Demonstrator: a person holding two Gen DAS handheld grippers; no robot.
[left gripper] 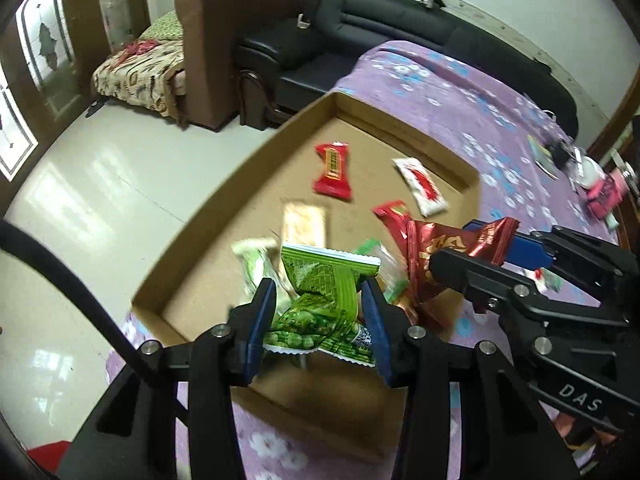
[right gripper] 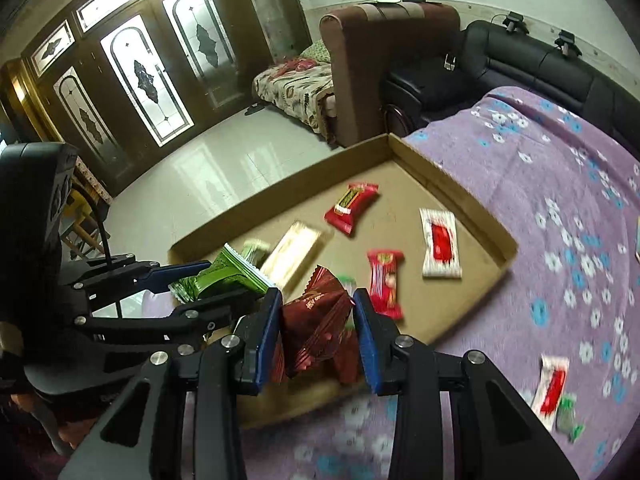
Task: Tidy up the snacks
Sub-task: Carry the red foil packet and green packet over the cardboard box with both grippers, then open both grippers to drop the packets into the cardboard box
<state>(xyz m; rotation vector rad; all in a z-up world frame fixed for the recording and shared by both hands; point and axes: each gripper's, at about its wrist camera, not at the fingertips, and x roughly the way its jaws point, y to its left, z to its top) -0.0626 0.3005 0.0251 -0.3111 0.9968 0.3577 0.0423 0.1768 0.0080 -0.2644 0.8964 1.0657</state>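
Here, left claw (left gripper: 318,316) gripping green packet (left gripper: 324,300), right claw (right gripper: 316,334) gripping maroon packet (right gripper: 320,328), stray white packet (right gripper: 554,384) right-view only.

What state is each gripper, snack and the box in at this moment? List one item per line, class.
left gripper: shut on the green packet, above the box.
right gripper: shut on the dark red packet.
cardboard box: open-topped, on the purple cloth.
red packet: lying flat in the box.
white-and-red packet: lying flat in the box.
beige packet: lying flat in the box.
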